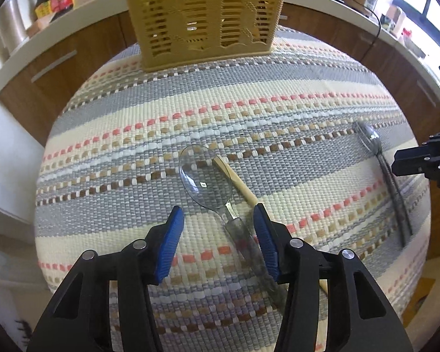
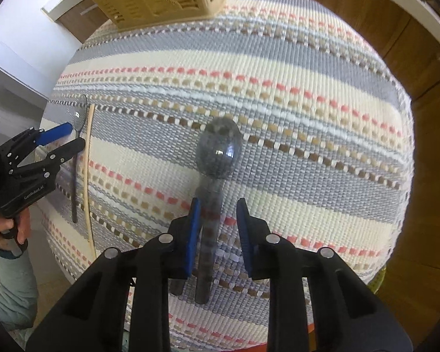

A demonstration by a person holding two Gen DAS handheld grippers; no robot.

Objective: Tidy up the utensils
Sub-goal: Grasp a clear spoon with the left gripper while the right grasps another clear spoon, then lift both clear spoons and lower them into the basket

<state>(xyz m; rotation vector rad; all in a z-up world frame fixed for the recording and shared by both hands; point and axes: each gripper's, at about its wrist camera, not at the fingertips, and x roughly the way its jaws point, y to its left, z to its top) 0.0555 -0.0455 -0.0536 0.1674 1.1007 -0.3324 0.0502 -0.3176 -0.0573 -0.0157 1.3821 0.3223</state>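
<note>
A clear plastic spoon [image 1: 205,183] lies on the striped mat [image 1: 132,111], its handle running between the fingers of my open left gripper [image 1: 218,228]. A wooden chopstick [image 1: 234,182] lies under and beside it. A smoky grey plastic spoon [image 2: 218,152] lies further right; its handle passes between the fingers of my open right gripper [image 2: 218,226], close to the left pad. The same grey spoon [image 1: 378,161] shows at the right in the left wrist view. A tan slotted utensil basket [image 1: 202,14] stands at the mat's far edge.
Wooden cabinets [image 1: 58,70] with a white countertop curve behind the table. Bottles and boxes [image 1: 52,0] stand on the counter at the left. In the right wrist view, the left gripper [image 2: 35,158], clear spoon [image 2: 79,117] and chopstick [image 2: 88,176] sit at the mat's left edge.
</note>
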